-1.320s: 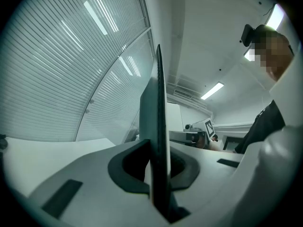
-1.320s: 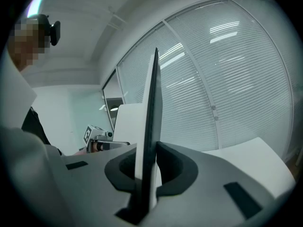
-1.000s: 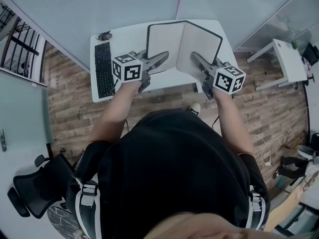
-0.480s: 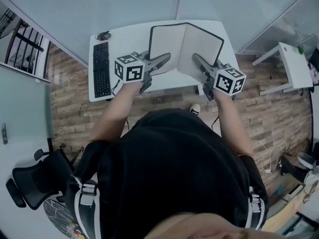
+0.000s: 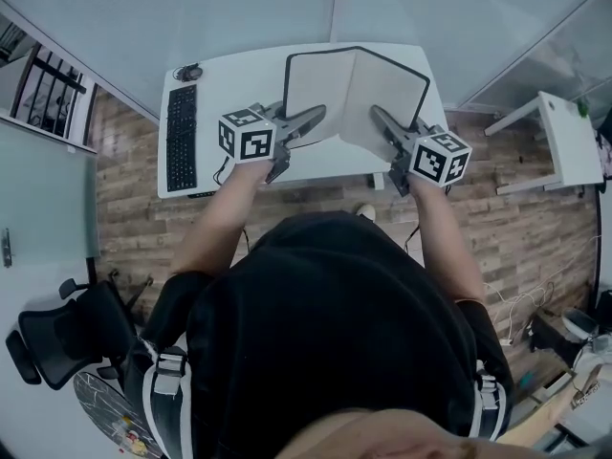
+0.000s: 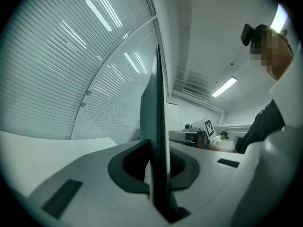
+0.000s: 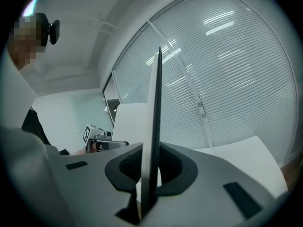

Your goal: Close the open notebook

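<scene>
I'm holding the notebook (image 5: 356, 84) w/ both grippers. It's lying open on the white desk (image 5: 239, 75), centre-right and towards the far edge, w/ the fold running away from me. The two halves are angling at the fold rather than lying dead flat.

The left gripper (image 5: 316, 115) is clamping the near edge of the left cover (image 5: 311, 79). In the left gripper view the cover is standing edge-on btwn the pads, and the jaws are closed down on it w/ only the board's thickness btwn them. The right gripper (image 5: 378, 115) is doing the same on the right cover (image 5: 394, 89), w/ the jaws pinching it and the cover running straight up the middle of the right gripper view. Each gripper is showing in the other's view, across the pages.

Besides the notebook, the desk is carrying a black keyboard (image 5: 180, 138) along its left side, just beside the left gripper's marker cube. A small dark item (image 5: 188, 71) is sitting at the far-left corner, too small to tell what it is.

Off the desk, a second white table (image 5: 564, 137) is standing at right and an office chair (image 5: 57, 338) at lower left, both on the wood floor (image 5: 124, 208).
</scene>
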{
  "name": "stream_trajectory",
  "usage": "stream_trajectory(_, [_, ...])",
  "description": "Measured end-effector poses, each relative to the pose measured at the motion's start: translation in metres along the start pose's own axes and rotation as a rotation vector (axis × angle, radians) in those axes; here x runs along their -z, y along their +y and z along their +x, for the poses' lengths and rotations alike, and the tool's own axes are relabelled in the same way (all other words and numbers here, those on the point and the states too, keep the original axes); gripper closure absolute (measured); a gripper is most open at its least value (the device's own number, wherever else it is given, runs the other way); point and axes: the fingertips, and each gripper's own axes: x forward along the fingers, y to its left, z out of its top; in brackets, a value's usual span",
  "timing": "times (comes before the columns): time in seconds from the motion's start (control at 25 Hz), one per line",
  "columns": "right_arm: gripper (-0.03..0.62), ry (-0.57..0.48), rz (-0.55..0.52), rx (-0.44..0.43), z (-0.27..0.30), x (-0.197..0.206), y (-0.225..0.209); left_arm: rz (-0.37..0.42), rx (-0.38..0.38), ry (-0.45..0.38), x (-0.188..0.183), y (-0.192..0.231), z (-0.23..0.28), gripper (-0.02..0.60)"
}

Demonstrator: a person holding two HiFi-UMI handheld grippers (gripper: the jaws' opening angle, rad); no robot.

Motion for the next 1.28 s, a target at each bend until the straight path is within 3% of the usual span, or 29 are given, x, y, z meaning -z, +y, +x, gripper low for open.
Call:
stream_trajectory(0.48, [0.526,0.031,0.002,-0.059,-0.015,-0.02,-0.075,-0.018,-0.064,-0.017,-0.009,0.013,0.075,0.537])
stream_trajectory(0.68, [0.526,0.042,0.013,-0.082,-0.018,-0.04,-0.137,-0.038,-0.093,-0.009,-0.02,0.033,0.134,0.537])
stream_trajectory(0.8, [0.526,0.037,0.014,-0.097,-0.019,-0.033,-0.128,-0.028,-0.108,-0.01,-0.016,0.027,0.125,0.537])
stream_trajectory(1.04, [0.526,0.046,0.014,-0.12,-0.018,-0.043,-0.166,-0.035,-0.127,-0.012,-0.02,0.043,0.158,0.537])
stream_trajectory(1.28, [0.526,0.053,0.001,-0.139,-0.013,-0.043,-0.173,-0.022,-0.139,-0.013,-0.022,0.047,0.16,0.537])
